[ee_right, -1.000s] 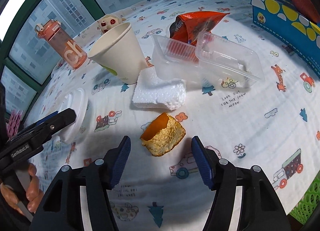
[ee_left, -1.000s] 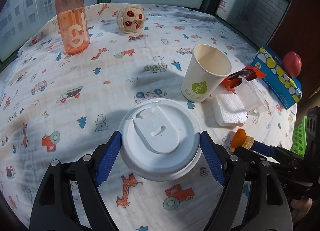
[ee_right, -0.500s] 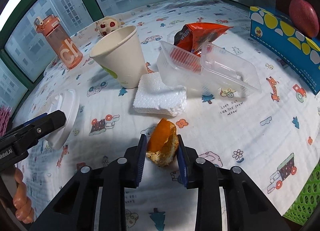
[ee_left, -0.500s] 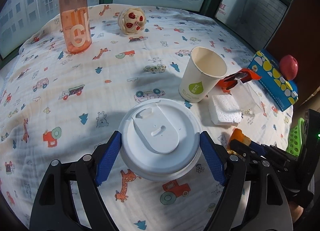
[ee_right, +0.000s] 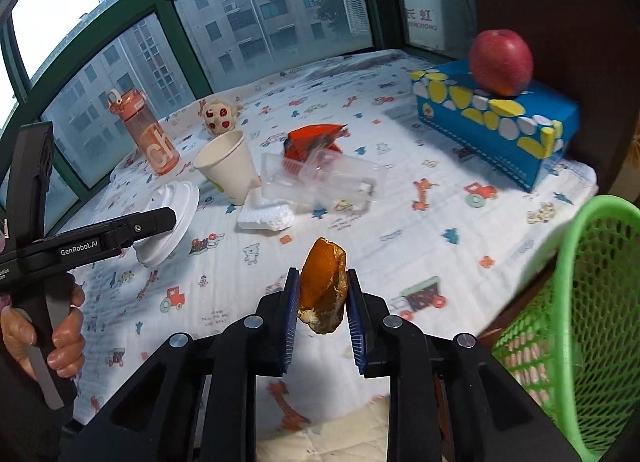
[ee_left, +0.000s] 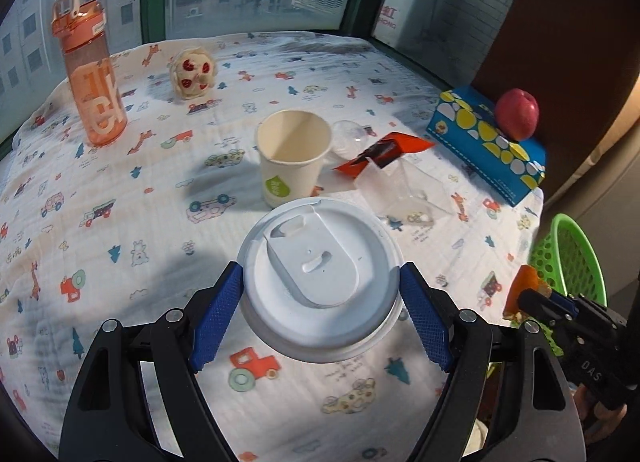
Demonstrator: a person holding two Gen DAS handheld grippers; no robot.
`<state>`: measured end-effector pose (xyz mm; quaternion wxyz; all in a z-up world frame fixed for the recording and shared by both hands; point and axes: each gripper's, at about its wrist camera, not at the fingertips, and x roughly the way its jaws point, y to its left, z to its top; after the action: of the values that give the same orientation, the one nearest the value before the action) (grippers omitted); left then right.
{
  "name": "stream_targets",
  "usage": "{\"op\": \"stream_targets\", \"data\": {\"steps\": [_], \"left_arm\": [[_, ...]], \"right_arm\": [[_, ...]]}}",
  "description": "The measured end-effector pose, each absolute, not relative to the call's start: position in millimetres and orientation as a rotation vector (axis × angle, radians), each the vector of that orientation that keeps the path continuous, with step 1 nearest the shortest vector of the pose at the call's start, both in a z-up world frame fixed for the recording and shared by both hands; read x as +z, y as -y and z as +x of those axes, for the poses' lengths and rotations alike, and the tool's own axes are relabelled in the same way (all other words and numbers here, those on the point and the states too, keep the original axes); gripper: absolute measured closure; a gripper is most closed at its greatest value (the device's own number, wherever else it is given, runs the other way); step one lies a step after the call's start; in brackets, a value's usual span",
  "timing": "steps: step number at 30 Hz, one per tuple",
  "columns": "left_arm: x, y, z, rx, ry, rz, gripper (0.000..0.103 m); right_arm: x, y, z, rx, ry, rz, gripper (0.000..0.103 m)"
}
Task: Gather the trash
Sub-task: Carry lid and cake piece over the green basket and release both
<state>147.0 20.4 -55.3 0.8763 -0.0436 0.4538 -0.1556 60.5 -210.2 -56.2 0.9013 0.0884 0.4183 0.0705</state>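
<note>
My left gripper (ee_left: 320,302) is shut on a white plastic cup lid (ee_left: 320,278) and holds it above the printed tablecloth; it also shows in the right wrist view (ee_right: 168,218). My right gripper (ee_right: 322,302) is shut on an orange peel (ee_right: 322,290), lifted above the table near the green mesh basket (ee_right: 576,302). In the left wrist view the peel (ee_left: 526,288) sits in front of the basket (ee_left: 568,246). On the table lie a paper cup (ee_left: 292,158), an orange wrapper (ee_left: 384,154), a clear plastic tray (ee_right: 320,178) and a white foam block (ee_right: 264,216).
An orange water bottle (ee_left: 90,74) and a small plush toy (ee_left: 192,72) stand at the far left. A blue tissue box (ee_right: 496,126) with a red apple (ee_right: 500,62) on it is at the right edge. Windows run behind the table.
My right gripper closed on the orange peel, lifted it and moved right toward the green basket. My left gripper rose a little with the lid.
</note>
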Motion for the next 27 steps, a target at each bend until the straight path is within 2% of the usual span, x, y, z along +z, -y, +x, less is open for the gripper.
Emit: {"op": "stream_targets", "data": {"steps": [7,16,22,24,27], "left_arm": [[-29.3,48.8,134.1,-0.461,-0.914,-0.048,0.025],[-4.1,145.4,115.7,-0.639,-0.894,0.023,0.025],[4.3,199.8,104.7,-0.73,-0.891,0.065,0.025],[4.9,216.3,101.5,-0.759,-0.893,0.079,0.025],[3.7,239.4,94.5,-0.798,-0.903,0.096,0.025]], "right_arm": [[-31.9,307.4,9.2,-0.037,-0.82,0.222,0.081],[-39.0,409.2,-43.8,-0.268,-0.838,0.249,0.08],[-46.1,445.2,-61.3,-0.345,-0.823,0.292,0.076],[-45.8,451.3,-66.0,-0.357,-0.812,0.3,0.069],[-42.5,456.2,-72.9,-0.367,-0.794,0.315,0.068]]}}
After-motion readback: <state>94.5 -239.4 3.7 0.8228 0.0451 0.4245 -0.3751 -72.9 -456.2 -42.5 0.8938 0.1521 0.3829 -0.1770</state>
